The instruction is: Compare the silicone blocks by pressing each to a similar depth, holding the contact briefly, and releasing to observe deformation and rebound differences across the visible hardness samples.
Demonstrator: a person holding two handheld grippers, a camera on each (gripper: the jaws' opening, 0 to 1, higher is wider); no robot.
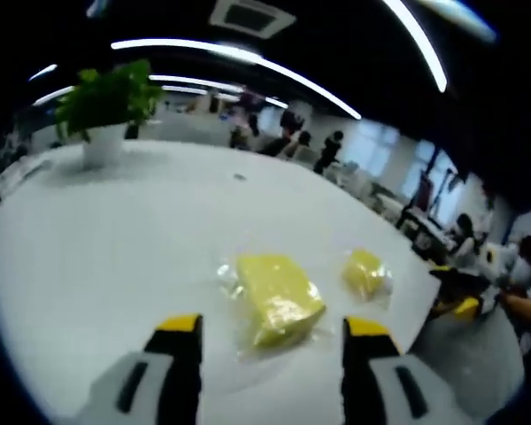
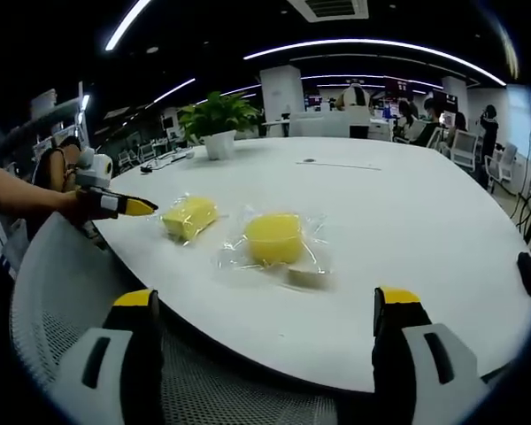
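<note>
Two bagged yellow blocks (image 1: pixel 279 297) (image 1: pixel 365 273) lie apart on the white worktop (image 1: pixel 115 248), each free for pressing. Left gripper (image 1: pixel 273 341) and right gripper (image 2: pixel 270 310) hang short of them, jaws apart, nothing held.

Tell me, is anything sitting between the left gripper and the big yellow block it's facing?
Nothing visible does. In the left gripper view the left gripper has its jaws open, with bare white table up to the larger yellow block. Only the block's own clear plastic wrap covers it. The smaller yellow block lies off to the side.
</note>
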